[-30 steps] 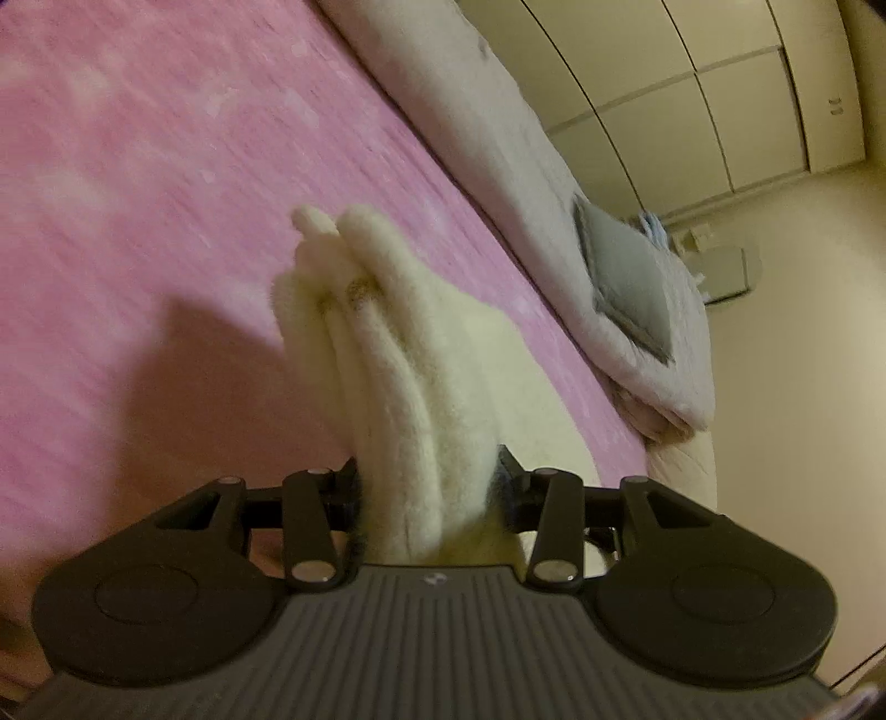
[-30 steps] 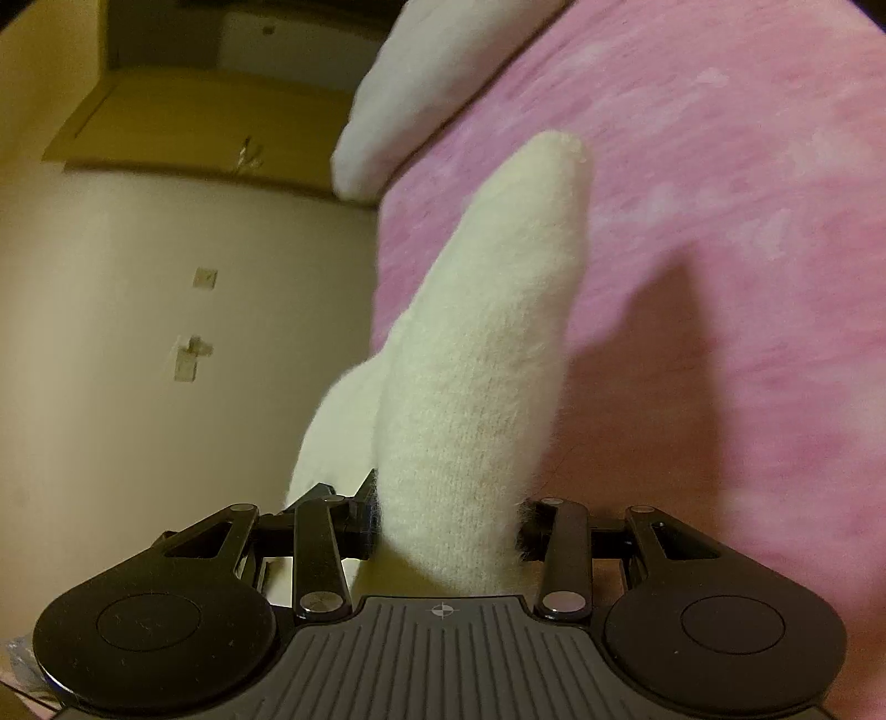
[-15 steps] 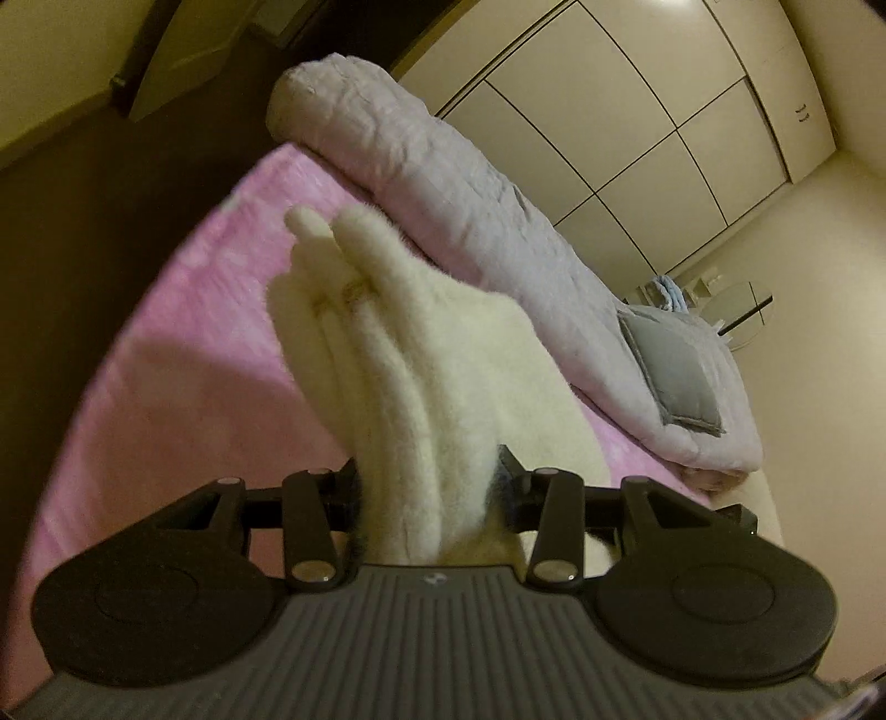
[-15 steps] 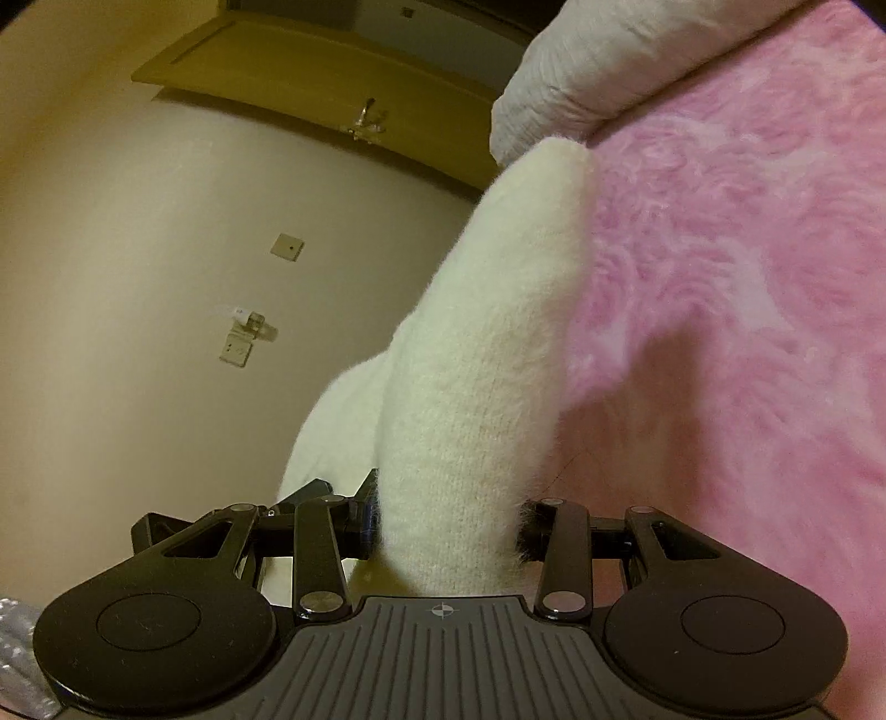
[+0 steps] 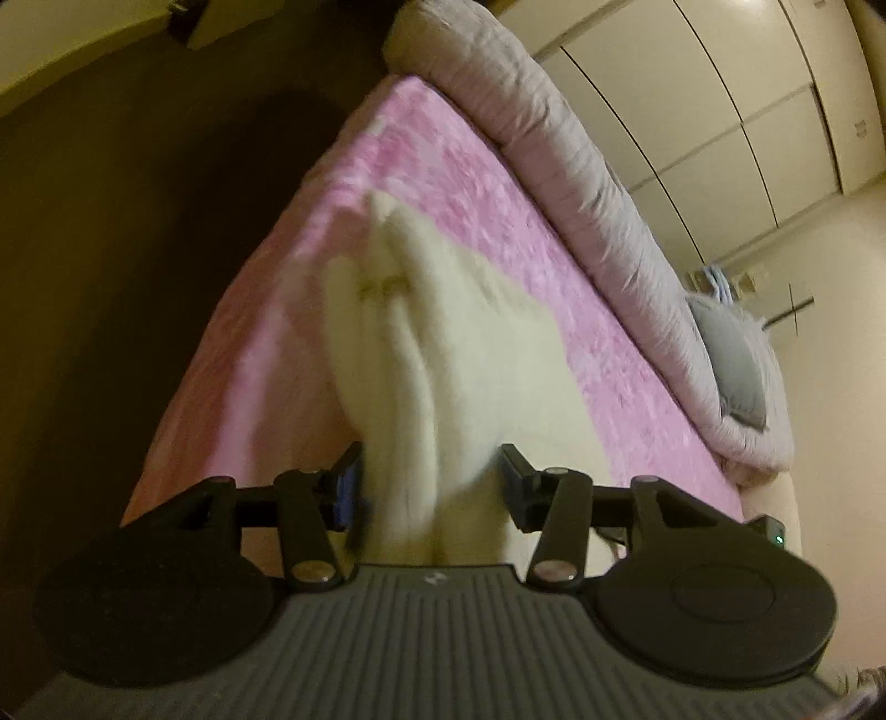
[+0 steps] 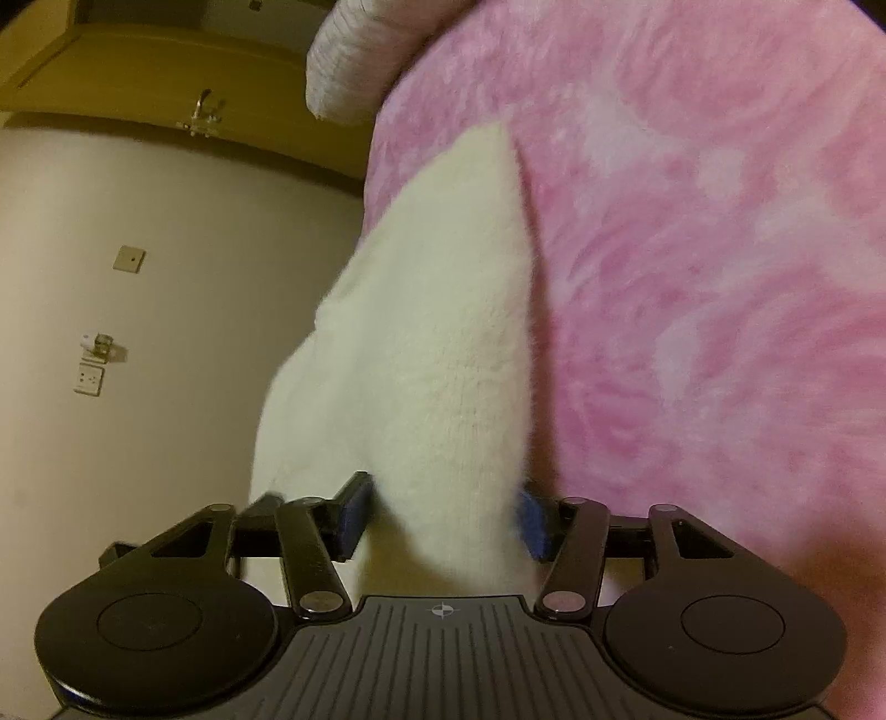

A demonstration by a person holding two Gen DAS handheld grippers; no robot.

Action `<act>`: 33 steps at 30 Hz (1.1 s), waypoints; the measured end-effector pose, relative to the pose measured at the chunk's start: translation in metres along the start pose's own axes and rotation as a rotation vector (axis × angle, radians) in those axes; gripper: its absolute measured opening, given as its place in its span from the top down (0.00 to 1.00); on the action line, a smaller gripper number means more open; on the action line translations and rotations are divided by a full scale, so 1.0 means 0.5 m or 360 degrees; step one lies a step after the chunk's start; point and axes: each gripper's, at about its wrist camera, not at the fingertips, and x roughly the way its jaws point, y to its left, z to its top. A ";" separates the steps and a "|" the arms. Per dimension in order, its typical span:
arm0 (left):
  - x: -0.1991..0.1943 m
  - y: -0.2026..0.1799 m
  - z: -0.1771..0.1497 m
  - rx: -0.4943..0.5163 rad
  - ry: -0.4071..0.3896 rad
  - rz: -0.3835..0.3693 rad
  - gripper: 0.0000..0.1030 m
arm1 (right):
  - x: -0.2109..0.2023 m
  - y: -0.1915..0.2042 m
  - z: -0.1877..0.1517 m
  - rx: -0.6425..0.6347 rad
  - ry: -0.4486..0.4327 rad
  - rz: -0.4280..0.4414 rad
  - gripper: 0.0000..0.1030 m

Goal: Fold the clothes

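Observation:
A fluffy cream-white garment (image 5: 443,343) lies on the pink blanket (image 5: 498,232), and its bunched folds run back between the fingers of my left gripper (image 5: 432,487). The jaws stand a little apart around the cloth, opened off it. In the right wrist view the same garment (image 6: 443,332) runs back between the fingers of my right gripper (image 6: 443,515), whose jaws also stand apart, with blue pads (image 6: 354,509) showing beside the cloth. The pink blanket (image 6: 692,277) fills the right of that view.
A rolled grey-lilac duvet (image 5: 581,166) lies along the far edge of the bed with a grey pillow (image 5: 731,360) on it. Wardrobe doors (image 5: 720,99) stand behind. In the right wrist view there is a cream wall (image 6: 166,332) with a socket and a white pillow (image 6: 360,50).
Both grippers have opened a little around the garment and have drawn back and up from the bed. The cloth now spreads wider on the blanket.

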 end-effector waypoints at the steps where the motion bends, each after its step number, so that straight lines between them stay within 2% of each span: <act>1: -0.015 0.002 -0.011 -0.0033 -0.0011 -0.0007 0.57 | -0.019 0.002 -0.006 -0.0012 -0.0018 -0.0017 0.47; 4: -0.059 0.004 -0.041 -0.0097 -0.0037 -0.0026 0.57 | -0.067 0.005 -0.047 -0.0012 -0.0012 -0.0076 0.46; 8: -0.085 0.009 -0.082 -0.0059 -0.0002 -0.0002 0.57 | -0.085 0.030 -0.132 -0.0081 0.0091 -0.0195 0.46; 9: -0.085 0.011 -0.090 -0.0039 0.0012 0.0016 0.60 | -0.076 0.035 -0.141 -0.0125 0.0093 -0.0230 0.50; 10: -0.082 0.009 -0.098 -0.0004 0.0018 0.0041 0.65 | -0.073 0.040 -0.149 -0.0158 0.0069 -0.0244 0.71; 12: -0.079 0.013 -0.104 0.0022 -0.0003 0.0072 0.73 | -0.069 0.057 -0.155 -0.0213 0.0043 -0.0265 0.73; 14: -0.079 0.018 -0.107 0.0031 -0.0038 0.0094 0.75 | -0.064 0.071 -0.164 -0.0297 0.0031 -0.0311 0.75; 17: -0.076 0.046 -0.117 -0.0005 -0.0075 0.0114 0.74 | -0.048 0.084 -0.179 -0.0409 0.0056 -0.0382 0.75; 19: -0.079 0.051 -0.125 -0.0050 -0.0098 0.0147 0.69 | -0.028 0.106 -0.166 -0.0537 0.0116 -0.0476 0.71; 22: -0.100 0.006 -0.128 0.0000 -0.0116 0.0296 0.68 | -0.023 0.148 -0.154 -0.0645 0.0217 -0.0624 0.69; 24: -0.129 -0.042 -0.128 0.0072 -0.0148 0.0404 0.74 | -0.034 0.169 -0.154 -0.0680 0.0221 -0.0679 0.69; 28: -0.176 -0.147 -0.125 0.0250 -0.0221 0.0614 0.85 | -0.084 0.198 -0.166 -0.0836 0.0064 -0.0712 0.70; 29: -0.179 -0.167 -0.128 0.0294 -0.0220 0.0628 0.88 | -0.093 0.203 -0.170 -0.0875 0.0032 -0.0726 0.71; 31: -0.165 -0.190 -0.137 0.0361 -0.0173 0.0632 0.88 | -0.089 0.209 -0.177 -0.0958 0.0024 -0.0758 0.86; 33: -0.128 -0.195 -0.146 0.0411 -0.0102 0.0704 0.89 | -0.060 0.211 -0.185 -0.1054 0.0054 -0.0769 0.89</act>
